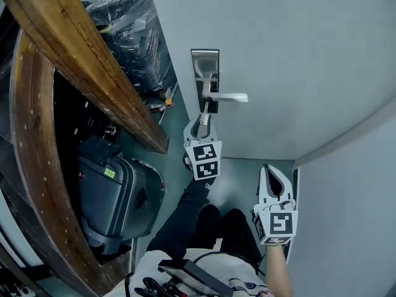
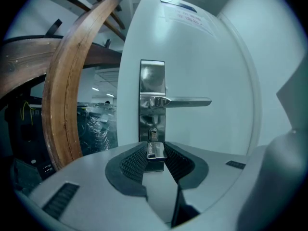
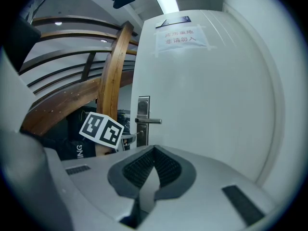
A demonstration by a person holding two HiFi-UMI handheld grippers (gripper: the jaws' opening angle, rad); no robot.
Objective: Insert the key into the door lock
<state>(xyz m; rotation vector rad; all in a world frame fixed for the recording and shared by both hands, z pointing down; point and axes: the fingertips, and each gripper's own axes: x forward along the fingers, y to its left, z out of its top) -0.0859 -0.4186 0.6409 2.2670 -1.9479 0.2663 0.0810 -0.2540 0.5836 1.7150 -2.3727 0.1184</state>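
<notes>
Near: grey right gripper (image 1: 272, 169), jaws together, nothing btwn. Farther: grey left gripper (image 1: 204, 119) clamped on small silver key (image 2: 155, 148), tip at steel lock plate (image 2: 152, 81) on white door (image 1: 297, 54).

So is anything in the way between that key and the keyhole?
Nothing visible. The left tongs grip the key with its tip right at the keyhole in the lock plate. The handle sits above, clear of the path. The right tongs are off to the side, shut and empty.
</notes>
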